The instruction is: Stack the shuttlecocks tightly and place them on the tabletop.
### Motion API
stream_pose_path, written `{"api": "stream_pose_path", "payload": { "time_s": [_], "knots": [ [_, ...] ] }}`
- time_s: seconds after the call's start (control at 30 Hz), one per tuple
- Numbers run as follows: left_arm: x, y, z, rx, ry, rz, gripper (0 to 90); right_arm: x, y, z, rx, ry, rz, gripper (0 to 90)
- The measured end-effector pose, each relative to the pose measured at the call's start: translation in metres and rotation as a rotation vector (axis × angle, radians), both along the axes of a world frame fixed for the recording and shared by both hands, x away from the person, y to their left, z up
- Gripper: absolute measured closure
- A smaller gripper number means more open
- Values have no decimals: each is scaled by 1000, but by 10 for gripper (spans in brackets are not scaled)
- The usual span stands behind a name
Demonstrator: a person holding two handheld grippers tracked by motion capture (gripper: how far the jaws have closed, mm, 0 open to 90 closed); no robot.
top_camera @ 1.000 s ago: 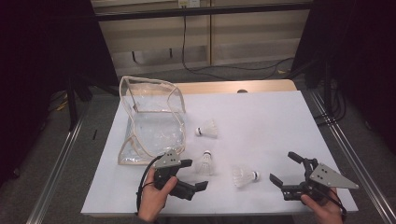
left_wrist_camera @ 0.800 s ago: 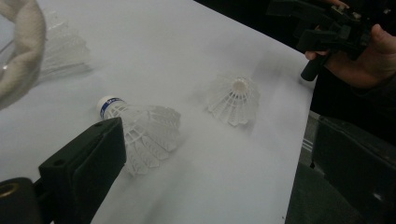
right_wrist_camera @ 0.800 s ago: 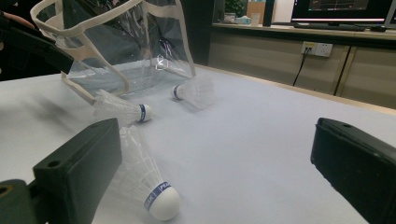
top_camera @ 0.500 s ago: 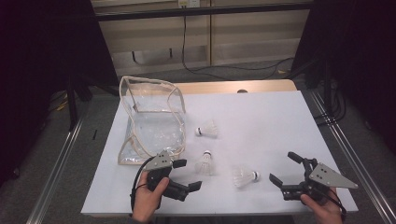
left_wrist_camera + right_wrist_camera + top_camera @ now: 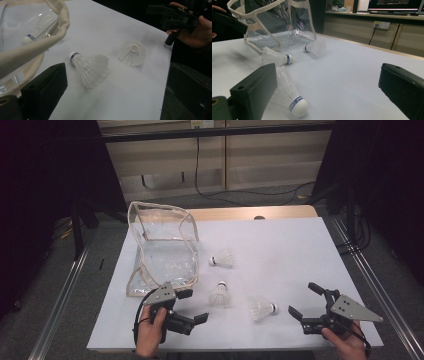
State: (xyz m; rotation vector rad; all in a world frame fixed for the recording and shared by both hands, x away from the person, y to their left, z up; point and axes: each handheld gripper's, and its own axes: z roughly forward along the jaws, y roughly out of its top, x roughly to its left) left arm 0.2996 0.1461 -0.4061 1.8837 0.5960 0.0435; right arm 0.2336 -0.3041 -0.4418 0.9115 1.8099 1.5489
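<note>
Three white shuttlecocks lie on the white table point(image 5: 280, 250): one point(image 5: 222, 259) beside the clear bag point(image 5: 160, 245), one in the middle point(image 5: 219, 295), and one point(image 5: 262, 308) near the front. My left gripper point(image 5: 194, 306) is open just left of the middle shuttlecock point(image 5: 90, 67), with nothing between its jaws. The front shuttlecock point(image 5: 132, 53) lies beyond it. My right gripper point(image 5: 304, 300) is open right of the front shuttlecock point(image 5: 289, 97), which lies by its left jaw. The other two point(image 5: 275, 58) point(image 5: 315, 48) lie farther off before the bag point(image 5: 277, 25).
The clear bag with cream trim stands open at the table's back left; its rim point(image 5: 45, 37) hangs close over my left gripper's view, and a shuttlecock point(image 5: 37, 31) shows through its wall. Cables and a wooden ledge point(image 5: 240, 212) lie behind the table.
My left gripper has shifted slightly left and toward the front edge. The right gripper and the shuttlecocks have stayed in place.
</note>
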Motion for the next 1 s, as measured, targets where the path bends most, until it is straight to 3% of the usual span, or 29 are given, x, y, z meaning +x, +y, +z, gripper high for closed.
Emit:
{"api": "stream_pose_path", "payload": {
  "time_s": [0.23,1.0],
  "knots": [
    [1,12,-3,5,-32,7,34,0,0,-1,-2,-1,1,12],
    [4,44,-10,-8,-34,26,32,3,-1,0,1,2,-9,13]
  ]
}}
